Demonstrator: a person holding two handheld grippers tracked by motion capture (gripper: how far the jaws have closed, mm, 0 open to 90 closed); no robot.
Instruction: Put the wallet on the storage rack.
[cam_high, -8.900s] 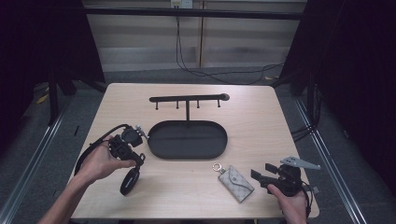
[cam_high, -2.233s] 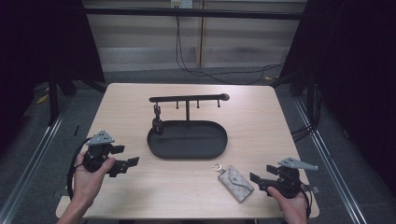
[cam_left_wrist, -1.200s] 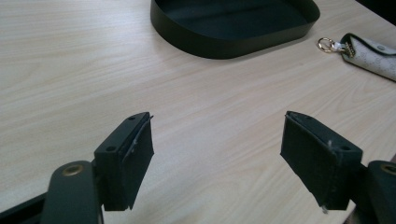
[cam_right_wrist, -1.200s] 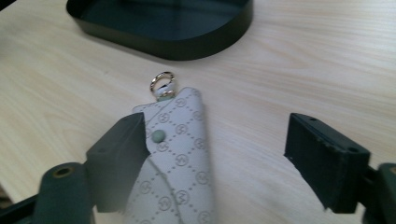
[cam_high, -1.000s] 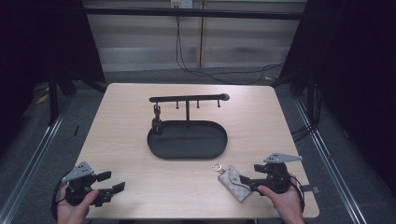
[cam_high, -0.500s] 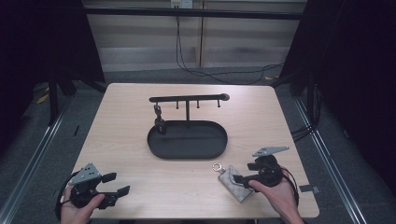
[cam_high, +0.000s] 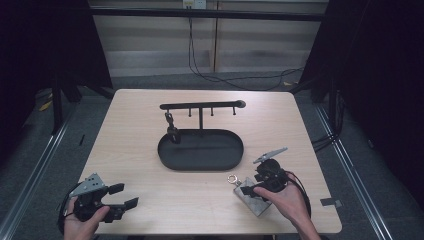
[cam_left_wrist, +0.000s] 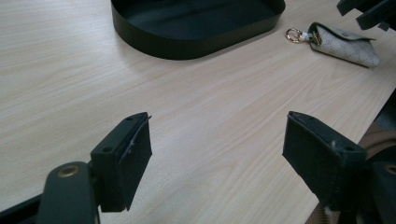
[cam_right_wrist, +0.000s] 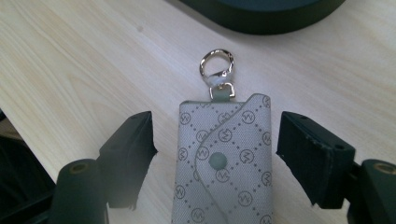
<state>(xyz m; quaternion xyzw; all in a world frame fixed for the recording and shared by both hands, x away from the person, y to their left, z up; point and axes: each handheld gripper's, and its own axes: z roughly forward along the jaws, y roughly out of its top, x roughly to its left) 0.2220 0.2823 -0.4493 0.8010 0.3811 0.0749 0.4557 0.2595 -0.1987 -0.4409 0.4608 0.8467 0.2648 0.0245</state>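
So far, one dark keychain (cam_high: 172, 134) hangs on the rack (cam_high: 200, 106) above the black tray (cam_high: 200, 150). At five o'clock from it on the tabletop (cam_high: 150, 200) lies the grey pouch (cam_right_wrist: 222, 163), monogram print, unlifted; my right claw (cam_right_wrist: 217, 158) has just been closing around it, pads not touching. Left claw (cam_left_wrist: 217, 154) open, empty.

Key pouch (cam_right_wrist: 223, 163) — lower end cut off by the right gripper view's bottom edge.
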